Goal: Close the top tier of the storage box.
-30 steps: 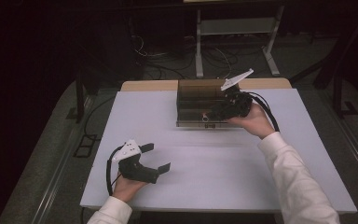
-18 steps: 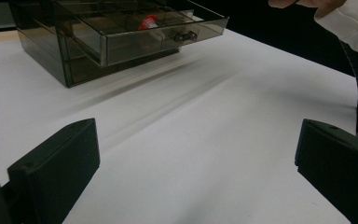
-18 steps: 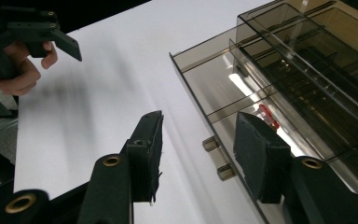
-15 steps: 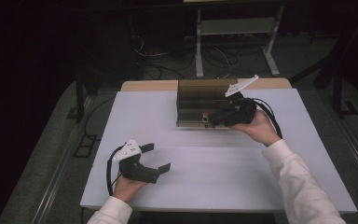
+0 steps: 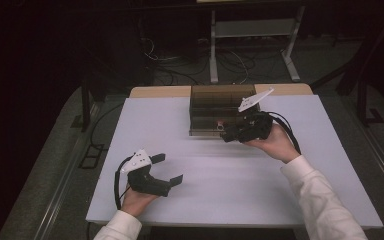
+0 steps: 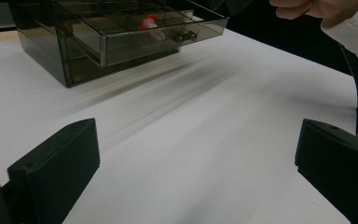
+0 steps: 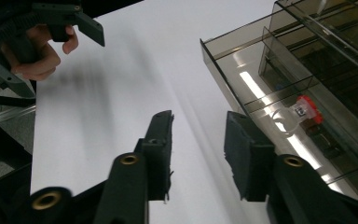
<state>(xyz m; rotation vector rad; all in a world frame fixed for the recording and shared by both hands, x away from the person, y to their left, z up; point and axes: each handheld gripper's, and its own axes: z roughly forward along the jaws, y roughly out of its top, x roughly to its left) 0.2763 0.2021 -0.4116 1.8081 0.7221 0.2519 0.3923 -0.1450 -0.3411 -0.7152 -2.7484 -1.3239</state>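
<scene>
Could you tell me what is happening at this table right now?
A person sits at a white table with a two-jaw gripper in each hand. The right gripper is at the front of a smoky transparent drawer box, whose upper drawer stands pulled out. Its jaws are slightly apart and hold nothing. Inside the drawer lies a small clear item with a red end. The left gripper rests open near the table's front, away from the box.

A smoky transparent plastic drawer cabinet stands at the white table's far edge. Its lower drawer is pulled out, showing divided compartments; a small clear vial with a red cap lies in one.
</scene>
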